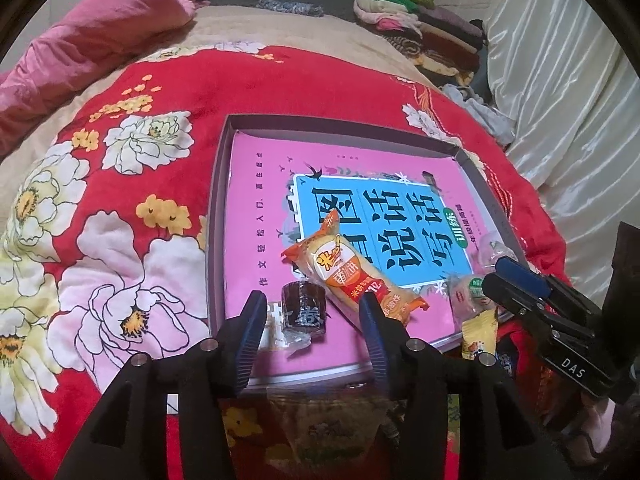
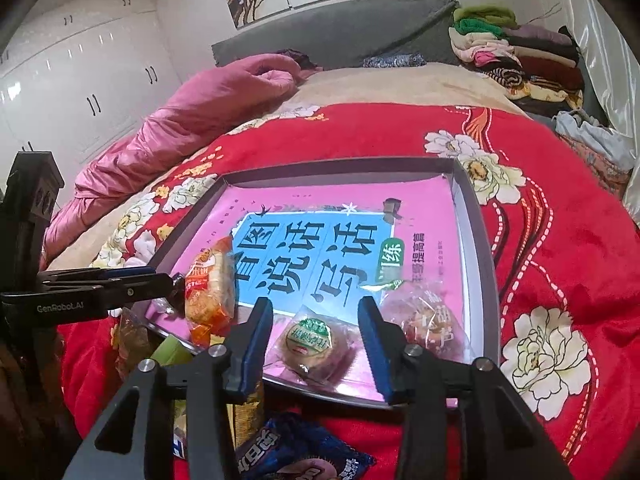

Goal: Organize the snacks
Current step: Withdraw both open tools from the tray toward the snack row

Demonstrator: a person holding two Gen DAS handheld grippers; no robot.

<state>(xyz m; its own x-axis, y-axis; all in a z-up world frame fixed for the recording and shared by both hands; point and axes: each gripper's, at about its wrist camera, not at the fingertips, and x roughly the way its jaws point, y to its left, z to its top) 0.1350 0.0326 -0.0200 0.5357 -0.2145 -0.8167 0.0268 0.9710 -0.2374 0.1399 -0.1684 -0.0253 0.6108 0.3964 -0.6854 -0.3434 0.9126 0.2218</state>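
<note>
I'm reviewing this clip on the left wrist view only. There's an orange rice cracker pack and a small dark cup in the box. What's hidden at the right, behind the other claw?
Observer: A round pastry in clear wrap with a green label lies in the box, framed between the open right claw fingers.
Operator: Anything beside it?
Observer: Yes, a reddish clear-wrapped pastry sits to its right, near the box's right wall.
Operator: Any snacks outside the box?
Observer: A dark blue snack packet lies on the red blanket in front of the box's near edge, under the right claw.
</note>
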